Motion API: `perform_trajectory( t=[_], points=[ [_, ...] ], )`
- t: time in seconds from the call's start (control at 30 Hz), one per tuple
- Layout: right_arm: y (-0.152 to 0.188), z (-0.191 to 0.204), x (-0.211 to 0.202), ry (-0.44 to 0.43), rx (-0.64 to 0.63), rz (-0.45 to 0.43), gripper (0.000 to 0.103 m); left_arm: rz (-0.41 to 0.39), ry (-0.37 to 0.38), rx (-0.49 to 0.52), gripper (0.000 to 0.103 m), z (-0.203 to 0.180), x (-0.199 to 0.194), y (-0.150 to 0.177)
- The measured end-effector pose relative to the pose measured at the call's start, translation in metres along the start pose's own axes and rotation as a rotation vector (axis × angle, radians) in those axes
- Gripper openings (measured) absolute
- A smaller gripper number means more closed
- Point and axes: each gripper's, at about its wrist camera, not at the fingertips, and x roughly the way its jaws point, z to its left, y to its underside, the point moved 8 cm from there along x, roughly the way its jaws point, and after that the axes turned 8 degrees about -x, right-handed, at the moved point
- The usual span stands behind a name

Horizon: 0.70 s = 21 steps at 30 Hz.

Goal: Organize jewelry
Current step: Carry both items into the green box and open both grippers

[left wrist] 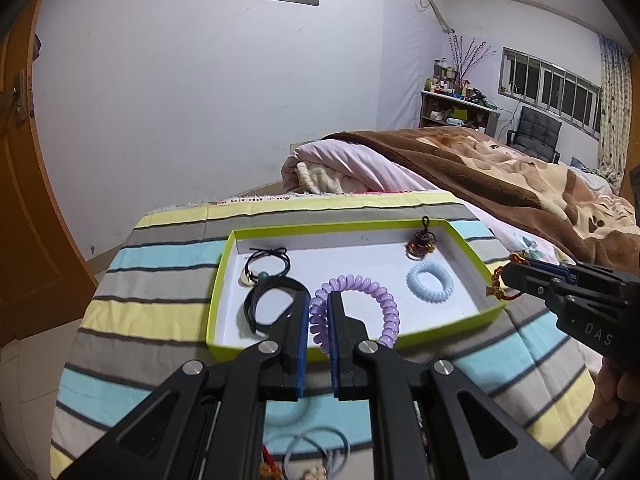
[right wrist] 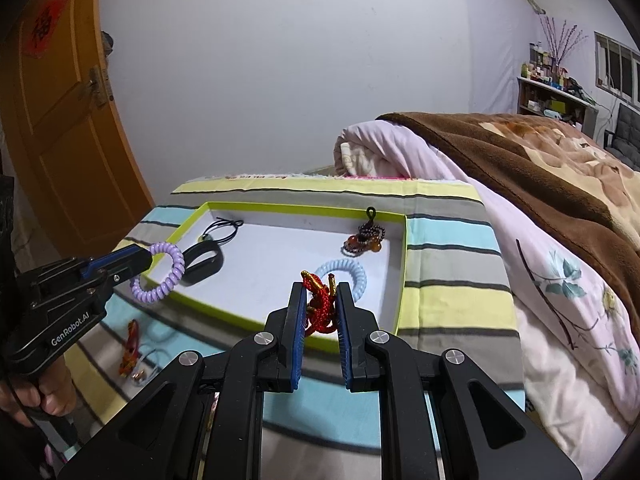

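A shallow white tray with a lime-green rim [left wrist: 222,268] [right wrist: 401,280] lies on the striped bed cover. My left gripper [left wrist: 319,300] [right wrist: 149,259] is shut on a purple spiral hair tie [left wrist: 384,300] [right wrist: 168,276], held over the tray's near left edge. My right gripper [right wrist: 320,292] [left wrist: 505,274] is shut on a red braided cord bracelet with gold ends [right wrist: 318,304] [left wrist: 496,282], over the tray's near right edge. Inside the tray lie a light blue spiral tie [left wrist: 430,281] [right wrist: 360,276], a black band [left wrist: 256,304] [right wrist: 204,262], a black cord necklace [left wrist: 267,264] [right wrist: 224,228] and a dark bead bracelet [left wrist: 418,244] [right wrist: 366,236].
Loose jewelry [right wrist: 134,356] [left wrist: 312,456] lies on the striped cover [left wrist: 160,312] in front of the tray. A folded pink quilt [right wrist: 540,280] and brown blanket [left wrist: 500,176] rise at the right. An orange door [right wrist: 60,120] stands at the left. A hand [right wrist: 36,396] grips the left tool.
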Motion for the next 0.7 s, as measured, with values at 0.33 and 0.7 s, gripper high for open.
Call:
perform_trajectory(
  t=[0.33,0.7],
  points=[
    [0.015,-0.016,0.043,0.010,0.027,0.085,0.015,0.051,-0.010,-0.008,0.010,0.005,0.044,0.002],
    [0.026,-0.019,0.058,0.025,0.024,0.139,0.016,0.127,0.001,-0.004,0.010,0.004,0.071,0.018]
  ],
)
